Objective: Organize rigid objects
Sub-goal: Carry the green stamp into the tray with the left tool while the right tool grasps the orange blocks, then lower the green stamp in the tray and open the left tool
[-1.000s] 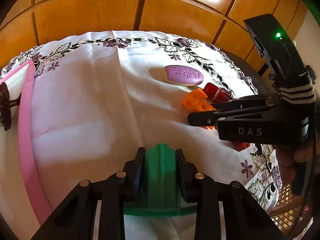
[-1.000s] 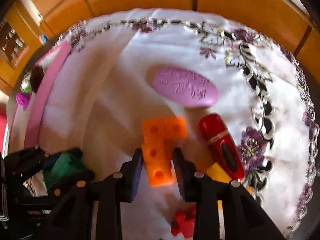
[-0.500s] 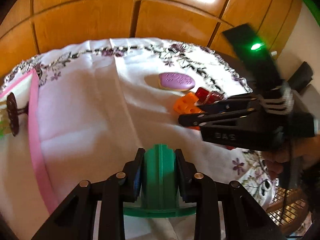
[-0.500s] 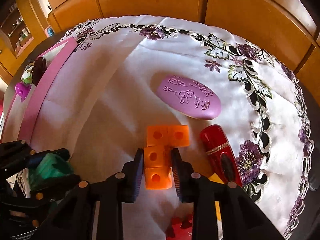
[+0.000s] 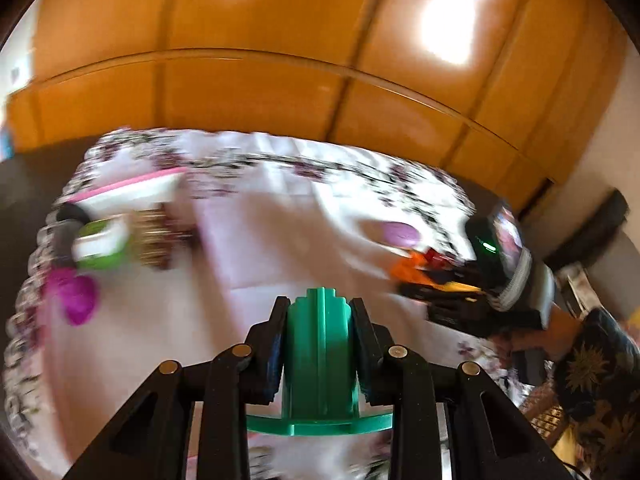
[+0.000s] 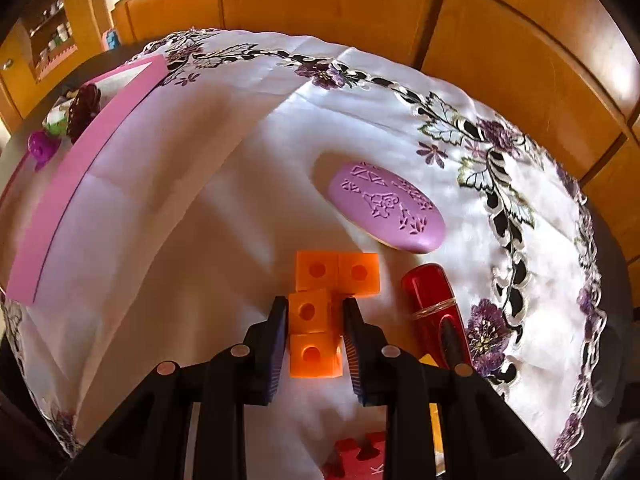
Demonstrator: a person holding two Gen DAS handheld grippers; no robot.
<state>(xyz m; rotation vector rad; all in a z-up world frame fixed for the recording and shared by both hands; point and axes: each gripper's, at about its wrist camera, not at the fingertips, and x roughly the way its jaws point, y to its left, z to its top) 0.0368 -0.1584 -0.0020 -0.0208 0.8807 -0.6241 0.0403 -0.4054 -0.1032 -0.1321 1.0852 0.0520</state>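
Left gripper [image 5: 319, 344]: pads pressed together on a green plastic piece [image 5: 319, 364], held clear above the table; this view is blurred. Right gripper [image 6: 316, 332]: clamped on the orange block piece [image 6: 324, 308], which rests on the white embroidered cloth [image 6: 192, 216]. Just beside the blocks lie a red oblong case [image 6: 436, 312] and, toward the far edge of the table, a purple oval bar [image 6: 386, 210]. A red puzzle-shaped piece [image 6: 356, 460] and a yellow item [image 6: 430, 360], mostly hidden, lie at the near edge. A pink tray [image 6: 60, 200] runs along the table's left edge, holding a dark brown item [image 6: 84, 110], a magenta one [image 6: 40, 148] and a green-and-white one [image 6: 56, 122]. Wooden panelling [image 6: 320, 0] stands behind the table.
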